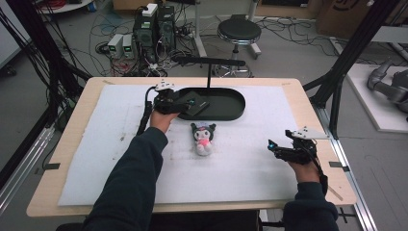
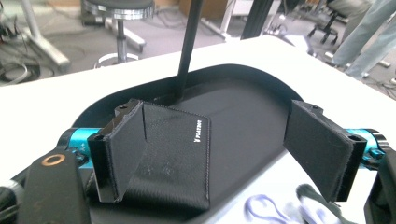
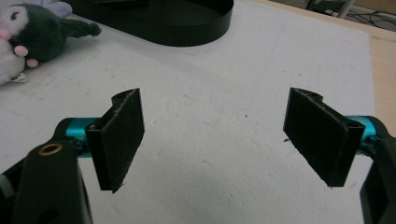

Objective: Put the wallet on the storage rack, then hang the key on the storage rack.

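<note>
Landmark: black oval tray [image 1: 231,113] at the far middle of the white foam mat [image 1: 96,159], with a thin black post [image 1: 208,79] rising from it and a crossbar on top.

Left gripper [image 1: 185,107] sits at the tray's near-left end. Jaws spread wide, nothing clamped. A black fabric wallet [image 2: 180,158] with a small white logo lies in that end of the tray, partly over the rim; in the left gripper view it lies between the jaws, right up against the left-hand pad, well apart from the other. Touching or not: can't tell.

Plush toy [image 1: 203,138], dark head and white body with pink, lies on the mat just in front of the tray, near its middle.

Right gripper [image 1: 275,148] is well away from the tray, toward the near right of the mat. Jaws wide apart, bare mat between them.
</note>
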A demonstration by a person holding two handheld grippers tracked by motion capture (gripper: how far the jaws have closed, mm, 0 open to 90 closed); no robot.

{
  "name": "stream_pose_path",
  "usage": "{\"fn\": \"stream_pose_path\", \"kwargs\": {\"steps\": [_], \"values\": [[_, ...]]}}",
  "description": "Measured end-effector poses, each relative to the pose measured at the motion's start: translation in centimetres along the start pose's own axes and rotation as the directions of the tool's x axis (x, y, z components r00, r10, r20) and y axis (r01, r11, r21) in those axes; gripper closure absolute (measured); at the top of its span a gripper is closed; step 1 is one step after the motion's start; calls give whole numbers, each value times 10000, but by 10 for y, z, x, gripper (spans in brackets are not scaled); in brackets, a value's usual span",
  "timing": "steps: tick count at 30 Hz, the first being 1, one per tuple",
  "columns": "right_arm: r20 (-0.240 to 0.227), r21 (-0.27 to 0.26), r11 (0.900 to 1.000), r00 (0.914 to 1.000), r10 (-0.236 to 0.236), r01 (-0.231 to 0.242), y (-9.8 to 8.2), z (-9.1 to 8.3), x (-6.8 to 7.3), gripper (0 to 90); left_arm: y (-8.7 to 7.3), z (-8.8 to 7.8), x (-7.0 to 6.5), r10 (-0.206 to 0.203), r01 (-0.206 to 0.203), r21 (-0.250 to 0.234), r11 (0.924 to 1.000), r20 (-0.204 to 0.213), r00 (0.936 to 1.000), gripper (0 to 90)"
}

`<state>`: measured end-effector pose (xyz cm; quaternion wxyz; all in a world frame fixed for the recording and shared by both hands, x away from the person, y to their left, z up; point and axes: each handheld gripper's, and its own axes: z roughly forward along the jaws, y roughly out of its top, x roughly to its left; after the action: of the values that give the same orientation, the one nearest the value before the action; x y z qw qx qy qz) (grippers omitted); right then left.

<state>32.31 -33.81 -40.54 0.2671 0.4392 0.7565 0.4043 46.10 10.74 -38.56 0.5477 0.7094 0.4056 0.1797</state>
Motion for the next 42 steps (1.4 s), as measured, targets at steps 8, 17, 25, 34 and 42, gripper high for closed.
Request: {"fn": "stream_pose_path", "kwargs": {"steps": [8, 17, 25, 34, 42], "values": [[-131, 47, 9999, 9998, -115, 115, 3, 6, 5, 207, -13, -62, 5, 376, -394, -798, 9960, -236, 9990, 218], [-202, 111, 9994, 9992, -340, 342, 7, 12, 12, 207, -28, -105, 13, 316, -451, -1357, 9897, -999, 9945, 157], [-259, 14, 9993, 9989, -384, 385, 9, 11, 15, 207, -38, -123, 13, 482, -646, -1143, 9914, -1408, 9889, 157], [-393, -145, 9993, 9986, -349, 343, 14, 12, 23, 207, -45, -138, 15, 585, -755, -1124, 9908, -1471, 9874, 157], [-710, -238, 9987, 9963, -476, 460, 20, 17, 38, 207, -64, -149, 21, 635, -790, -944, 9924, -1567, 9856, 159]]}}
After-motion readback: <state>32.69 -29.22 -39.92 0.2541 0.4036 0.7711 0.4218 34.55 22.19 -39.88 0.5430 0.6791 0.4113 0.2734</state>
